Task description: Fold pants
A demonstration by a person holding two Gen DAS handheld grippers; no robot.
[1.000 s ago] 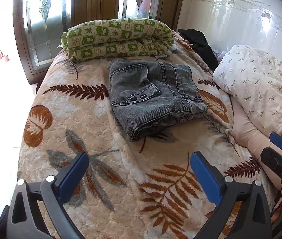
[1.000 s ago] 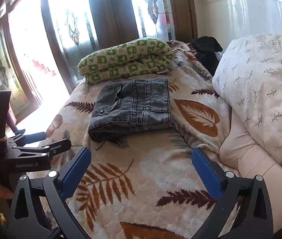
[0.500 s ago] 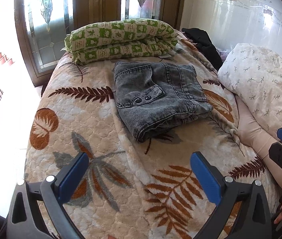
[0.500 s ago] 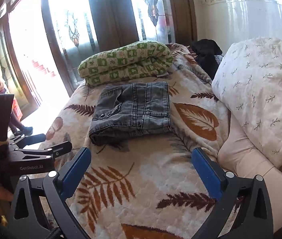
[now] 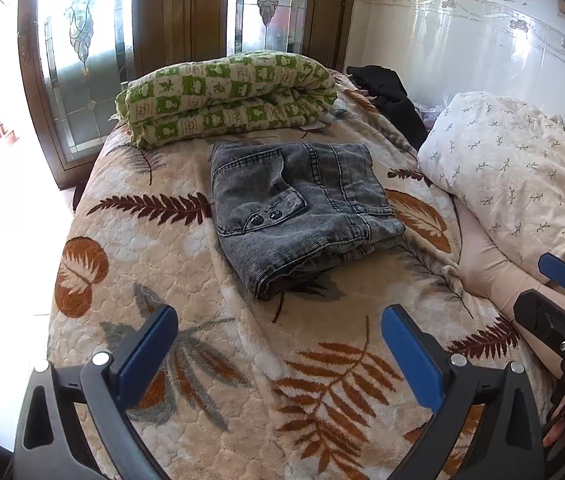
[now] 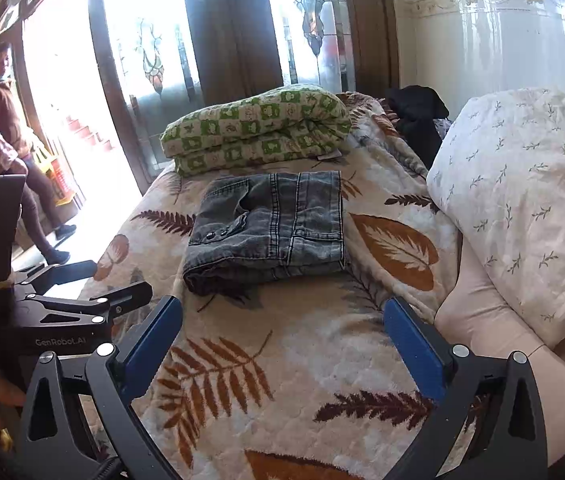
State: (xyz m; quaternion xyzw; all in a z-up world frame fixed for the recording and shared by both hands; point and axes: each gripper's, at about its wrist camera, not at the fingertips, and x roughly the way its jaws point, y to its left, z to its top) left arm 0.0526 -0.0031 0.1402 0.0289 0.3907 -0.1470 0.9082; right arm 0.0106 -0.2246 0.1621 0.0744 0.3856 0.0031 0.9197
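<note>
From the left wrist, the folded pants point(image 5: 298, 208) lie mid-bed on a leaf-patterned blanket point(image 5: 186, 320), before a green checked quilt point(image 5: 226, 96) and stained-glass doors point(image 5: 82, 72). The left gripper point(image 5: 278, 344) hovers with fingers wide apart, empty.

From the right wrist, the pants point(image 6: 270, 224) sit left of a floral pillow point(image 6: 522, 200); the right gripper point(image 6: 282, 328) is likewise spread and empty. A person point(image 6: 6, 128) stands in the doorway.

both wrist cams low, facing bed point(image 5: 242, 344), shared pants point(image 5: 298, 208)
</note>
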